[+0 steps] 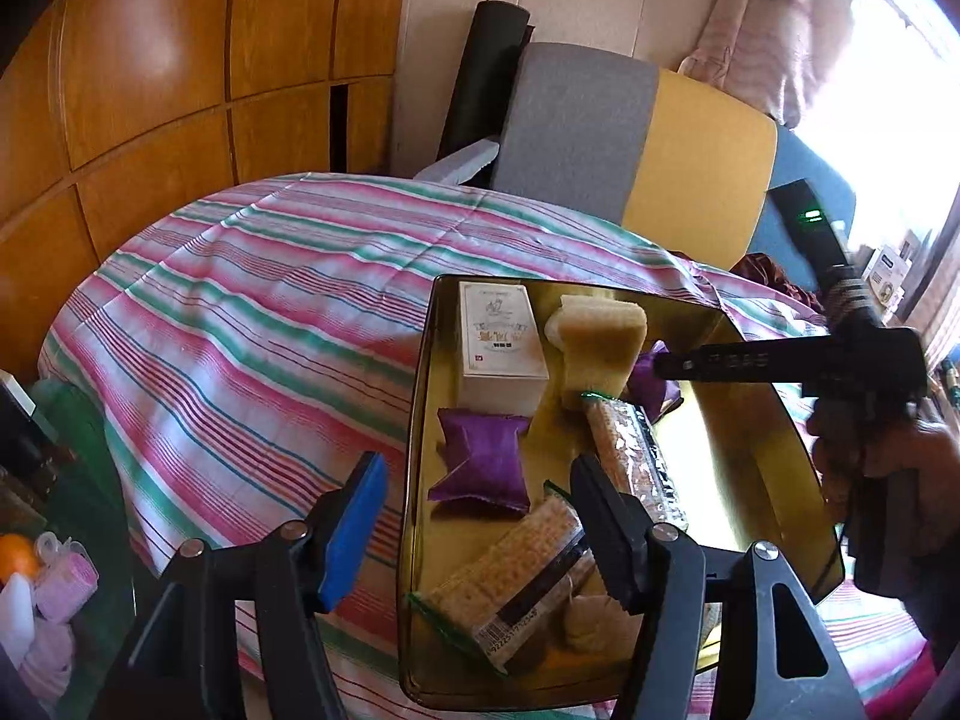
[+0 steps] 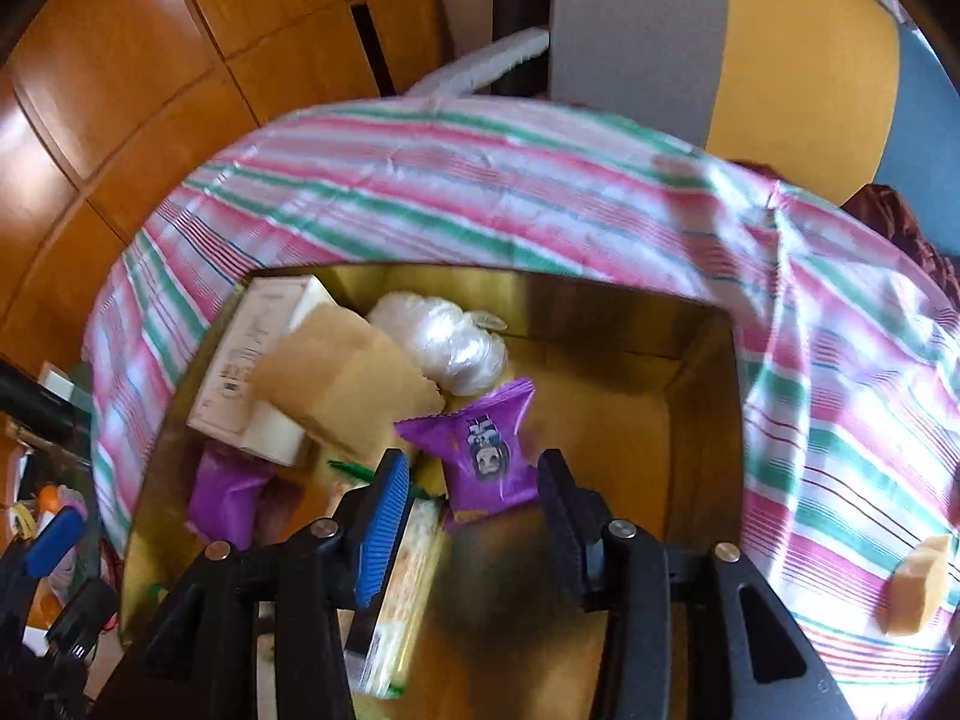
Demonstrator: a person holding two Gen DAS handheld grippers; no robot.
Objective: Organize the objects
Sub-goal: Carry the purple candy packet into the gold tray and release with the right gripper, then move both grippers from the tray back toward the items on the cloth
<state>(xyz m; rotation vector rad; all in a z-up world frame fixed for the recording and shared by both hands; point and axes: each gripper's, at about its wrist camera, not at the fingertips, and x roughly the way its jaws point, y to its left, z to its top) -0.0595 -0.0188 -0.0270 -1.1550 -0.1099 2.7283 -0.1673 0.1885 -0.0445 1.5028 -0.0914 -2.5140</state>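
A gold tray [image 1: 420,420] sits on a striped cloth. In it lie a white box [image 1: 501,348], a tan sponge [image 1: 603,336], a purple packet [image 1: 480,468] and two cracker packs [image 1: 516,582]. My left gripper [image 1: 480,516] is open over the tray's left rim. My right gripper [image 2: 474,516] is open above the tray [image 2: 708,396]; a second purple packet [image 2: 486,450] lies loose between and beyond its fingers. The right gripper also shows in the left wrist view [image 1: 666,366], over the tray's right side. A clear plastic bag [image 2: 444,342] lies behind the sponge [image 2: 348,384].
A tan block [image 2: 918,588] lies on the striped cloth [image 1: 240,312] right of the tray. A grey and yellow chair [image 1: 636,150] stands behind the table. Wooden cabinets [image 1: 150,90] line the left. Clutter with an orange [image 1: 18,558] sits at the lower left.
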